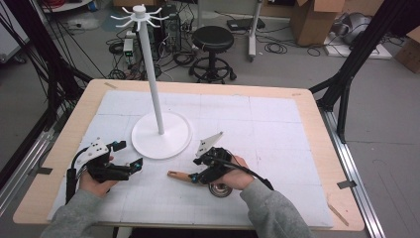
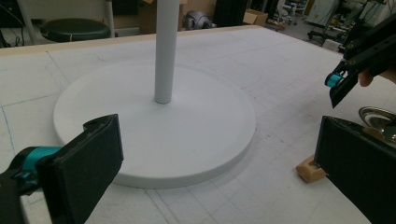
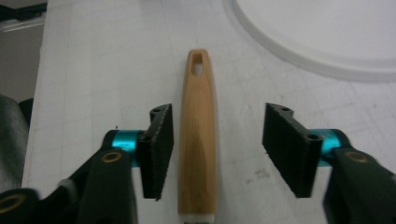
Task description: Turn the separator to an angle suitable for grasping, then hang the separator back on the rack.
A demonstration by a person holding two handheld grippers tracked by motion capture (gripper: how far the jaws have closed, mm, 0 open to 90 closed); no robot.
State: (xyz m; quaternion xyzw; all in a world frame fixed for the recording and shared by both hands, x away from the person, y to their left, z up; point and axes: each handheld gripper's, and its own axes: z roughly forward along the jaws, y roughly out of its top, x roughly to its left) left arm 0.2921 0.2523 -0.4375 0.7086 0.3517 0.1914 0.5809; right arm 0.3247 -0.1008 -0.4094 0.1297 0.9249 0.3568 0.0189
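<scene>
A utensil with a wooden handle [image 3: 198, 135] lies on the white mat; the handle has a hanging hole at its far end. Its round metal head [image 1: 220, 189] sits under the right hand. My right gripper [image 3: 223, 140] is open and straddles the handle, with a gap between each pad and the wood. In the high view the right gripper [image 1: 195, 177] hovers over the handle [image 1: 179, 175]. My left gripper [image 1: 130, 156] rests open to the left, with nothing between its fingers and pointing at the white hook stand's base [image 1: 163, 141]. In the left gripper view the handle's end [image 2: 310, 170] shows beside the right jaw.
The stand's thin white pole [image 1: 153, 84] rises from the round base [image 2: 187, 130] and carries several hooks at the top. A white mat [image 1: 277, 129] covers the wooden table. A stool [image 1: 213, 42], cables and cardboard boxes stand on the floor beyond.
</scene>
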